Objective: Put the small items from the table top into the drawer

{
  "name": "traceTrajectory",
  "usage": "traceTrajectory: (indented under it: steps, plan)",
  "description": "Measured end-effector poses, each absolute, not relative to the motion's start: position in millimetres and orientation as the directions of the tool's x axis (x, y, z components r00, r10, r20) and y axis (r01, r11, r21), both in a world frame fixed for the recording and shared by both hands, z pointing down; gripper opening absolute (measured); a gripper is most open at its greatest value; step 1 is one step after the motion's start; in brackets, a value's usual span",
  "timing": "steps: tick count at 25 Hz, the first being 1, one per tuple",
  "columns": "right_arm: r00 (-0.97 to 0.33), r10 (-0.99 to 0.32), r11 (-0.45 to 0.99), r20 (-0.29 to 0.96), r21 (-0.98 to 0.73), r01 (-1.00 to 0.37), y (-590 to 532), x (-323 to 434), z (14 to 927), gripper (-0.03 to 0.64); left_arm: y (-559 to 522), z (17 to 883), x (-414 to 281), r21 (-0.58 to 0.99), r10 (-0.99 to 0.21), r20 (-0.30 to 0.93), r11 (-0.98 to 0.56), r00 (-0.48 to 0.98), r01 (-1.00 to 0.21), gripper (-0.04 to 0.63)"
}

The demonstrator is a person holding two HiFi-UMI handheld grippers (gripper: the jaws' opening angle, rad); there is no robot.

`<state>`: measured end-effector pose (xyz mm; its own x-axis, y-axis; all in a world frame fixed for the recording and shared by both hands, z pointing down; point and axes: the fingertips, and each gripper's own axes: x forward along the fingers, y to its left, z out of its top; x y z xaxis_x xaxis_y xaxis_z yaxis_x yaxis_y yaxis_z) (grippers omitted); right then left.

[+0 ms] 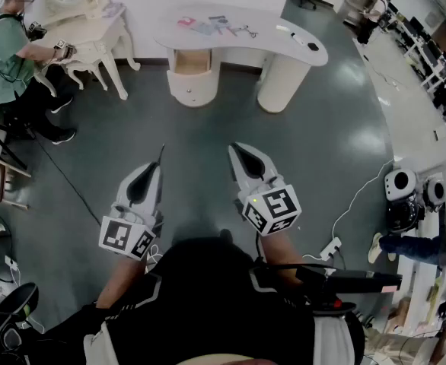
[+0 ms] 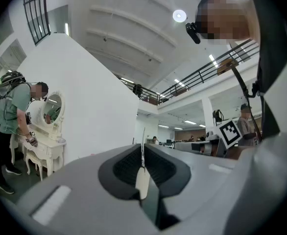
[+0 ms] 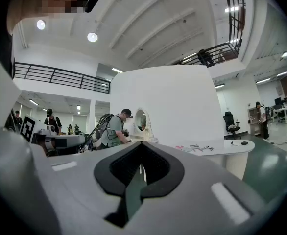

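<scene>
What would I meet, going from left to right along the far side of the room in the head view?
person in green shirt → white dressing table → curved white table → person standing by the desks

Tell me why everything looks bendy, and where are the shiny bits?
Head view: the wide lens curves the room, and the floor shows pale glare at right. Left gripper view: black corners ring the picture, a ceiling lamp blooms white, and the left gripper looks soft up close. Right gripper view: the balcony railing curves, and two round lamps glare.
</scene>
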<state>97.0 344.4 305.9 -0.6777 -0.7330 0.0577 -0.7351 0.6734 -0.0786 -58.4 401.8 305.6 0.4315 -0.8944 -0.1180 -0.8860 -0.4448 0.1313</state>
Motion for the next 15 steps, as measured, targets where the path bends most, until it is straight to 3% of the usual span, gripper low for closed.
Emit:
traceTrajectory:
  steps: [15]
  plan:
    - [-0.678,-0.733,0.675,0.059,-0.062,-0.735,349,93,306,0.0,398,295,-59,0.091,-0.896,-0.124,-0.439,0.427,-0.894,0.018]
